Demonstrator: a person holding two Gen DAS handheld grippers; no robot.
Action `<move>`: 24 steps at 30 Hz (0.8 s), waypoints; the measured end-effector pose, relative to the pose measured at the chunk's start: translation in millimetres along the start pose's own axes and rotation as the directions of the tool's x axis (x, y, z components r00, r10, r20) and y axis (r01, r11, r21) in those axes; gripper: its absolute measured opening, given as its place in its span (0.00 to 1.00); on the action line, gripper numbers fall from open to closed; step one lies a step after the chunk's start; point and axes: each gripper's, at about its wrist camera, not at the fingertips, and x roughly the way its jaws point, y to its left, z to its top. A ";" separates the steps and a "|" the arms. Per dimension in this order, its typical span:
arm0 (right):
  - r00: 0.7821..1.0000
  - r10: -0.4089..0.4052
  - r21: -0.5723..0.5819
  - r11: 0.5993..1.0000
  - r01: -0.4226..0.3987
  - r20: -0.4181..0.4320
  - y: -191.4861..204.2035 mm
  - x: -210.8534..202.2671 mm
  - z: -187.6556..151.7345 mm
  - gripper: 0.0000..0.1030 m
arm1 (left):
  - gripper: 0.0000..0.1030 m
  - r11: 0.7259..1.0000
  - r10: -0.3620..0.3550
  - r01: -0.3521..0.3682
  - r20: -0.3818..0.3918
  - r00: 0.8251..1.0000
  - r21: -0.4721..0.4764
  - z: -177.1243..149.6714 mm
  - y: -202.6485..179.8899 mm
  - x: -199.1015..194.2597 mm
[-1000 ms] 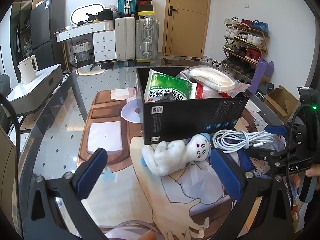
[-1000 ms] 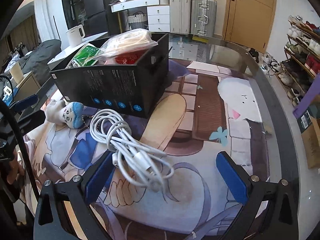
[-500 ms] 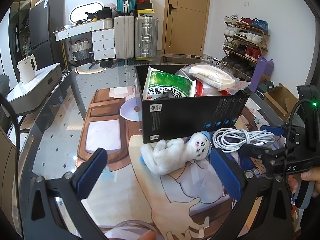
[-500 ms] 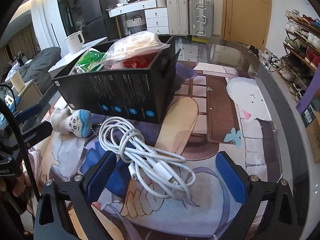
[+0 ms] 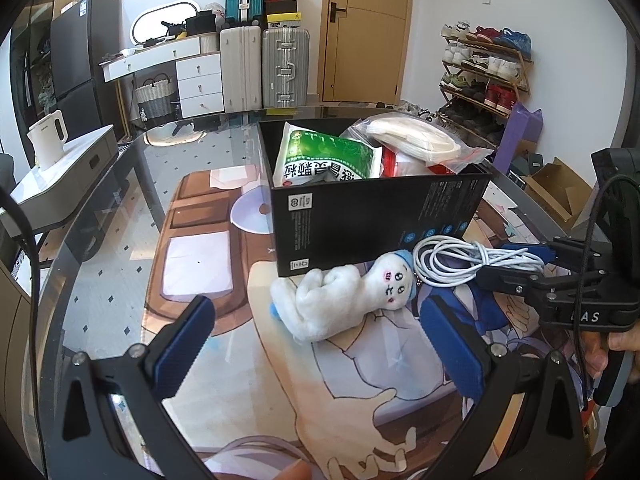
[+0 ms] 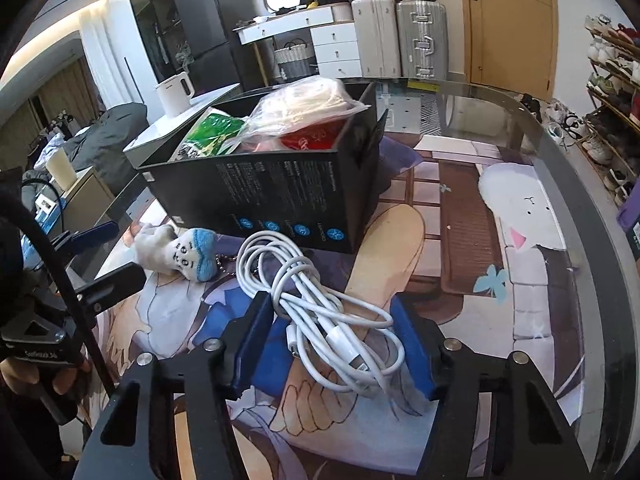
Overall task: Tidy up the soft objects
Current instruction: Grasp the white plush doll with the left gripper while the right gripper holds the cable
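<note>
since a second ago the right gripper [image 6: 334, 340] has narrowed from wide apart, and its jaws are closing with the white cable bundle [image 6: 320, 312] between them, pads at its sides. the glass table [image 6: 500, 104] carries a printed mat [image 6: 460, 272] and a black box [image 6: 280, 196] holding bagged goods. the left gripper [image 5: 320, 344] stands wide apart before the white plush doll [image 5: 344, 300], which lies against the box beside the cable.
</note>
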 end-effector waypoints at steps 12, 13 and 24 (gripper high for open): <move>0.999 0.034 -0.060 0.998 -0.035 -0.024 10.3 -6.9 -2.9 0.45 | 1.00 1.000 -0.014 0.013 -0.082 0.997 -0.018 10.4 -9.7 17.9; 0.999 0.033 -0.064 0.997 -0.034 -0.026 10.7 -6.8 -3.7 0.45 | 1.00 1.000 -0.011 0.010 -0.088 0.996 -0.016 10.4 -10.7 20.7; 0.998 0.041 -0.086 0.995 -0.045 -0.041 9.9 -5.8 -6.7 0.45 | 1.00 0.999 0.004 -0.010 -0.172 0.985 -0.032 21.2 -21.3 47.7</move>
